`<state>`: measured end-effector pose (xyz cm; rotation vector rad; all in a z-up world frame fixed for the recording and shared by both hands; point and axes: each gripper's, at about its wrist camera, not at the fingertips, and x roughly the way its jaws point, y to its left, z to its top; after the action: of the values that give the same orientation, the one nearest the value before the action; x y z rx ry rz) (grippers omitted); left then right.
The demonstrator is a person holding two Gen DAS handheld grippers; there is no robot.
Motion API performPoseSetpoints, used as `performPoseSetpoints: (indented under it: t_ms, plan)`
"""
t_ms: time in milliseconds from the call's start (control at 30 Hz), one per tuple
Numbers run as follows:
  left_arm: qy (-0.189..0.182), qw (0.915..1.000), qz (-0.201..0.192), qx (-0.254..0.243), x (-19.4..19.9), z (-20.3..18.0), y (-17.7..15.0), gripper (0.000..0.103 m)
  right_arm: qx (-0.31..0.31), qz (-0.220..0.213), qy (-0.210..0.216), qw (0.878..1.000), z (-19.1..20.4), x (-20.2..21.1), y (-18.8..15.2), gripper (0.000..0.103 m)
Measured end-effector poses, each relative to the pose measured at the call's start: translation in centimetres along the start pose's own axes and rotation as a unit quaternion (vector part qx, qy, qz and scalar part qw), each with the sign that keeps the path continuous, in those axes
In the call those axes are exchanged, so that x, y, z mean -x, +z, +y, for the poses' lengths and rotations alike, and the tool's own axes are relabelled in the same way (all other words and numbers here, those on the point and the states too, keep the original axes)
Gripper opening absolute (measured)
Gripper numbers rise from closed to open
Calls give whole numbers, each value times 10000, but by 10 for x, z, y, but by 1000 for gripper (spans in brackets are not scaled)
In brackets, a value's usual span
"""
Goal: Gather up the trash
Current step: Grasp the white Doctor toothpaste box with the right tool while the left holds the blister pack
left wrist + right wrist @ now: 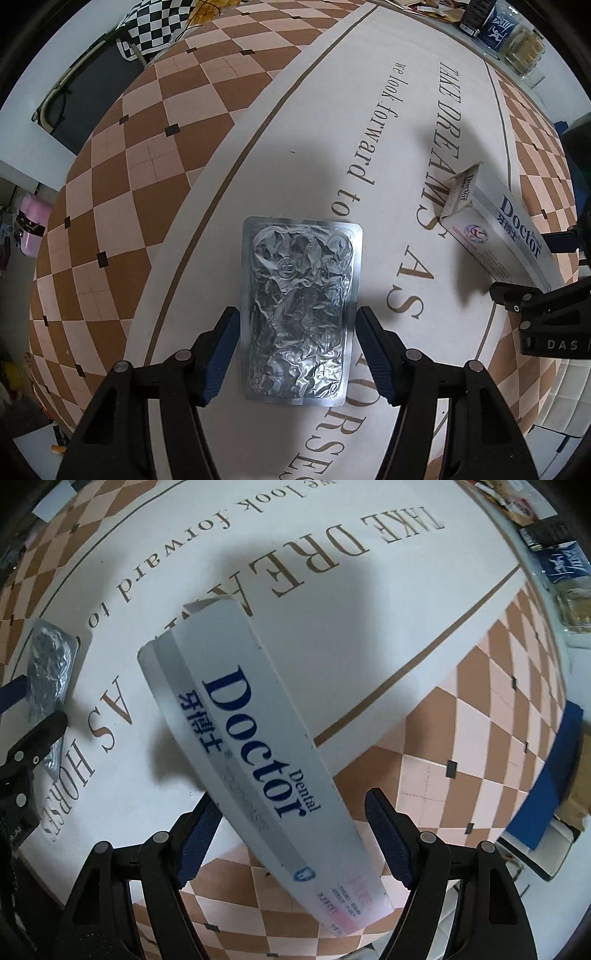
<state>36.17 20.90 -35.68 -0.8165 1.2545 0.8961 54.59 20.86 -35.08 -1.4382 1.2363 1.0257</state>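
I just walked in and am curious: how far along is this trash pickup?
Early on, it seems. Nothing looks collected yet, and no bin is in view. In hand: the left gripper straddles a crumpled foil blister pack lying on the printed mat, its fingers at the pack's edges. The right gripper brackets the Dental Doctor toothpaste box, fingers apart. Left: gripping, lifting and binning both.
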Motion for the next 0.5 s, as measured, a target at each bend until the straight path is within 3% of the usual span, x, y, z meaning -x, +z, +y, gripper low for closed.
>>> performPoseSetpoints:
  t_ms: [167,300,500]
  plan:
    - [-2,10000,-25,-38,0,0,8,61,69,122,463,9988,-16,-5,7,63]
    - [-30,9999,-81,-87,10,3,9,61,-79,52,455,9989,-21,-4,1,61]
    - [-62,9995,-248,-183,34,9,6,61,-868,-380,697,9931,-27,14,-34,60]
